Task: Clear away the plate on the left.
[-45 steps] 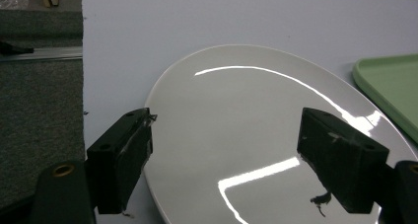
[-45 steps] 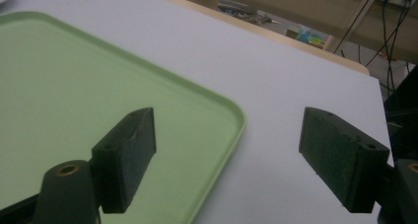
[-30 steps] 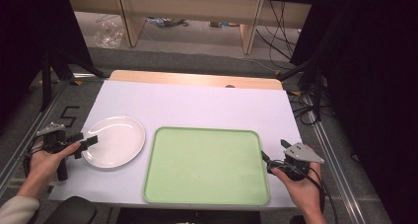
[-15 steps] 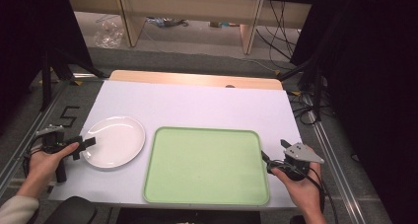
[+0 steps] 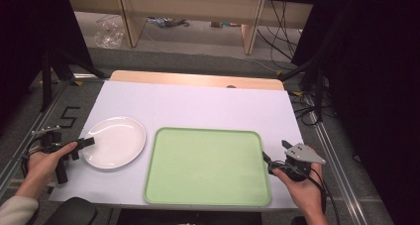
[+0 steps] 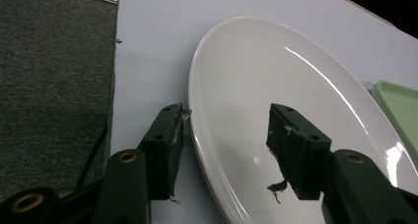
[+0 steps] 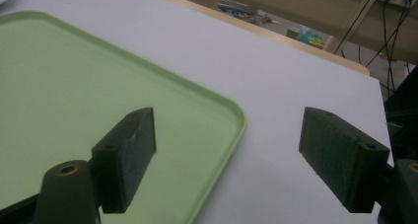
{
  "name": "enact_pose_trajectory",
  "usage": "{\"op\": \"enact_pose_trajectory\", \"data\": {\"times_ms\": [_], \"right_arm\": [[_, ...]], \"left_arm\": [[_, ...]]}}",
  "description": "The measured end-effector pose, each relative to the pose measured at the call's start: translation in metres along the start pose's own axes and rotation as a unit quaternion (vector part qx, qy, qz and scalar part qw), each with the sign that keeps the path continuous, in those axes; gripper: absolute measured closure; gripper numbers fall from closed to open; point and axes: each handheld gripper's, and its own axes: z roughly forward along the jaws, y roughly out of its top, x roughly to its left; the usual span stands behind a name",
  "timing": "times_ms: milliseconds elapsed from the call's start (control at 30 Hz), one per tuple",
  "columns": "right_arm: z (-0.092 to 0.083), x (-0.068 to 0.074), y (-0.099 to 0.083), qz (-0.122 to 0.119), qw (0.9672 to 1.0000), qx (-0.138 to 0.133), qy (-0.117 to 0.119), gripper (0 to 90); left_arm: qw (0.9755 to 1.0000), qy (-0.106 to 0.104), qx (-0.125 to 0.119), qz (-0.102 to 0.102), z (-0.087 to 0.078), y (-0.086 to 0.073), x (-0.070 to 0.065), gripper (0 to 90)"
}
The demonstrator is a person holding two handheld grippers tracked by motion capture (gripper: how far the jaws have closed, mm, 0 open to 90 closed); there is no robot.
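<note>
Two grippers are ours: the left gripper straddles the near rim of the white plate on the table, jaws just closing, not yet clamped; lifting it remains. The right gripper gapes over the green tray edge.

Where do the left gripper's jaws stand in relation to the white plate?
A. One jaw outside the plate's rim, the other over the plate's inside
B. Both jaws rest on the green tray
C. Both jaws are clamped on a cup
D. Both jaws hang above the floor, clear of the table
A: in the left gripper view the left gripper straddles the rim of the white plate, one jaw outside it and one over its inside, with gaps on both sides.
</note>
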Motion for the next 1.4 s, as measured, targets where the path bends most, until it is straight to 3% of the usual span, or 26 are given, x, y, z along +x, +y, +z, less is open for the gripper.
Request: {"op": "enact_pose_trajectory", "data": {"times_ms": [167, 367, 400, 533, 733, 767, 800, 867, 900, 933, 967, 1033, 1067, 1100, 1167, 1267, 1400], "right_arm": [[0.0, -0.001, 0.0, -0.005, 1.0, -0.003, -0.004, 22.7], [0.001, -0.001, 0.0, -0.007, 1.0, -0.003, -0.004, 22.7], [0.001, -0.001, 0.0, -0.008, 1.0, -0.003, -0.004, 22.7], [0.001, 0.0, 0.0, -0.006, 0.9999, -0.006, -0.006, 22.7], [0.002, 0.0, 0.0, -0.005, 1.0, -0.005, -0.006, 22.7], [0.002, 0.0, 0.0, -0.005, 1.0, -0.005, -0.006, 22.7], [0.001, 0.0, 0.0, 0.0, 1.0, -0.002, -0.004, 22.7], [0.001, 0.0, 0.0, 0.0, 1.0, -0.002, -0.004, 22.7], [0.002, 0.001, 0.0, 0.0, 1.0, -0.001, -0.003, 22.8], [0.002, 0.001, 0.0, 0.0, 1.0, -0.001, -0.003, 22.8], [0.002, 0.0, 0.0, -0.006, 0.9999, -0.006, -0.007, 22.7], [0.0, 0.0, 0.001, -0.003, 1.0, -0.003, -0.003, 22.7], [0.0, 0.0, 0.001, -0.003, 1.0, -0.003, -0.003, 22.7], [0.0, 0.0, 0.0, -0.001, 1.0, 0.001, -0.001, 22.7], [0.001, 0.0, 0.0, 0.0, 1.0, -0.002, -0.002, 22.7], [0.001, 0.0, 0.0, -0.005, 0.9999, -0.007, -0.006, 22.7], [0.001, 0.0, 0.001, -0.007, 1.0, -0.003, -0.005, 22.7]], "left_arm": [[0.9999, -0.006, -0.001, -0.014, 0.0, 0.0, 0.003, 52.7], [0.9999, 0.008, 0.004, -0.006, 0.0, 0.001, 0.005, 63.0], [0.9999, 0.012, 0.005, -0.002, -0.001, 0.001, 0.005, 69.2], [0.9998, 0.015, 0.009, -0.004, -0.001, 0.003, 0.007, 72.1], [0.9995, 0.012, 0.011, -0.025, -0.002, 0.004, 0.009, 75.0], [0.9995, 0.012, 0.011, -0.025, -0.002, 0.004, 0.009, 79.2], [0.9998, 0.02, -0.005, -0.008, -0.008, 0.01, 0.008, 83.2], [0.9997, 0.025, -0.006, 0.004, -0.011, 0.013, 0.007, 86.5], [0.9999, 0.001, 0.008, -0.007, -0.009, 0.013, 0.005, 89.6], [0.9999, 0.001, 0.008, -0.007, -0.009, 0.013, 0.005, 89.5], [0.9997, -0.004, 0.0, -0.026, -0.006, 0.01, 0.005, 89.2], [0.9997, 0.01, -0.007, -0.02, -0.007, 0.012, 0.002, 86.5], [0.9997, 0.01, -0.007, -0.02, -0.007, 0.012, 0.002, 80.9], [0.9993, 0.035, -0.005, -0.008, -0.009, 0.016, 0.0, 76.5], [0.9989, 0.044, -0.004, -0.015, -0.008, 0.014, 0.002, 68.2], [0.9984, 0.045, 0.015, -0.031, -0.006, 0.011, 0.004, 60.9], [0.998, 0.03, 0.029, -0.047, -0.004, 0.011, 0.005, 59.8]]}}
